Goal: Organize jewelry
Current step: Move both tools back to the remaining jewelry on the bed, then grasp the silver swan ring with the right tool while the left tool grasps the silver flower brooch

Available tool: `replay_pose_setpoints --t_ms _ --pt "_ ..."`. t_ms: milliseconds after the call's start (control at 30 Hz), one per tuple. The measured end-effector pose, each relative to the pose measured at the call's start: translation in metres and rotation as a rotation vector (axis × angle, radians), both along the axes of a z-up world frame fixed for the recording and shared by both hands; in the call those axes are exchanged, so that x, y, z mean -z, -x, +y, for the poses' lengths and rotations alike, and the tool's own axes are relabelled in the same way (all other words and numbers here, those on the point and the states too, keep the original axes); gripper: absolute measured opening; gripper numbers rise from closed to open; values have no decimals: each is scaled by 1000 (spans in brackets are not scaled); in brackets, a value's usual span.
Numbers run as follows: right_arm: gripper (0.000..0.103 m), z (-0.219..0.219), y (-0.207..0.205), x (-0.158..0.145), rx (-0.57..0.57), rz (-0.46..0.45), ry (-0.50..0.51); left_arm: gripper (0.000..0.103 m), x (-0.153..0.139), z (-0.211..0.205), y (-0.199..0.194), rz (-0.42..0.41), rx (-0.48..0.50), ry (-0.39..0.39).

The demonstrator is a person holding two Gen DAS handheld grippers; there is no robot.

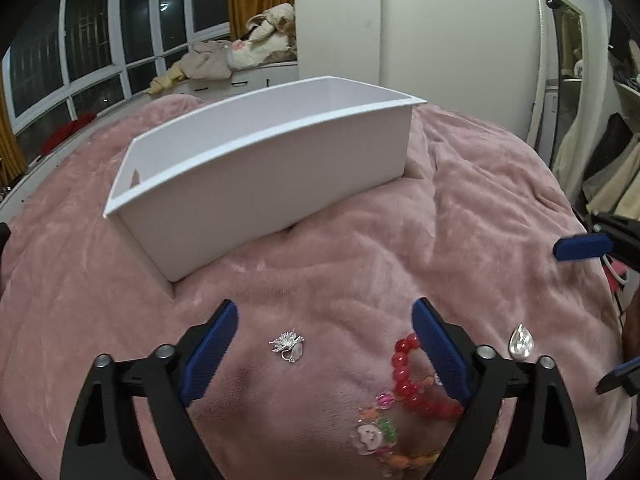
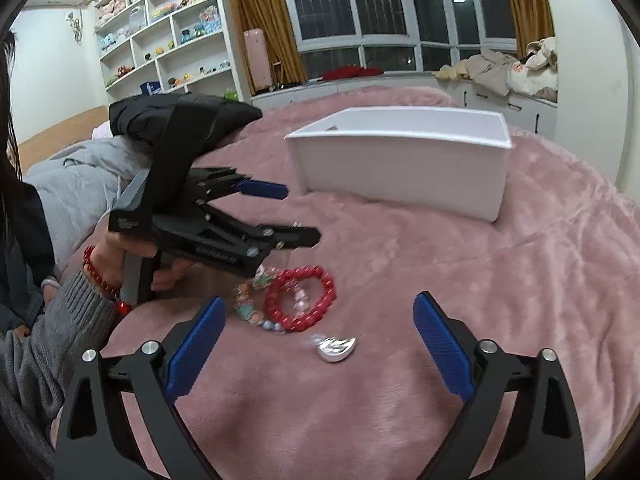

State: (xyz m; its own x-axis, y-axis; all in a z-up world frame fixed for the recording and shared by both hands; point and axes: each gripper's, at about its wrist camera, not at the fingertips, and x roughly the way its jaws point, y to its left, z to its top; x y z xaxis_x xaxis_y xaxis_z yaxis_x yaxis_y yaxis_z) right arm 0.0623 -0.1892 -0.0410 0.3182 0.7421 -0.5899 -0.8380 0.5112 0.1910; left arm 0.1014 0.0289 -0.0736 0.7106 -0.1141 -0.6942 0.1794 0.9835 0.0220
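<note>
- Pink plush blanket covered the bed, and its deep pile was the main hazard: the small silver brooch lay sunk into it, so blue-padded fingers could have closed on fabric instead of metal.
- Left gripper stood spread wide and empty, low over the blanket, with the brooch between its fingers; the red beaded bracelet touched the right-hand finger and might have been dragged along.
- Right gripper was likewise spread and empty, the silver teardrop pendant between its fingers; its smooth, rounded surface could have slipped out of a pinch.
- Multicoloured charm bracelet overlapped the red one, so lifting either risked a tangle.
- White rectangular open box sat well apart beyond the jewelry, on soft bedding, and a nudge might have tipped it.
</note>
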Motion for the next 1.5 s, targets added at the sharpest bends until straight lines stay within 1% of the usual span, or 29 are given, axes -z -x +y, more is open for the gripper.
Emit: replay_pose_setpoints --t_ms 67,100,133,167,200,333,400,500,567,633,733,967,1200,1300,1500 --pt "81 6 0 8 -5 22 16 85 4 7 -2 14 26 46" --pt "75 8 0 11 -6 30 20 84 6 10 -4 19 32 56" --pt "70 10 -1 14 -8 41 25 82 9 11 -5 27 40 63" --pt "66 12 -2 18 -14 55 35 79 11 11 -6 33 52 63" --pt "60 13 -2 21 -18 62 43 79 14 11 -7 41 60 58" --pt "51 16 -8 33 0 93 78 70 27 9 -14 80 85 45" --pt "49 16 -10 39 19 110 86 69 31 8 -16 98 85 35" --pt "47 17 -13 41 24 123 94 68 33 8 -17 103 90 34" --pt "42 20 -14 42 29 118 103 63 33 9 -18 105 95 32" --pt "33 19 -14 42 38 114 105 60 33 11 -18 112 101 40" --pt "26 17 -14 42 56 109 102 54 32 13 -17 118 101 43" --pt "26 11 -13 37 78 100 78 41 29 18 -19 139 88 58" --pt "26 3 -10 31 99 94 61 31 26 25 -20 161 66 82" --pt "26 2 -10 30 106 89 59 22 23 29 -19 160 53 92" --pt "26 -2 -10 28 120 92 41 22 18 33 -20 162 39 117"
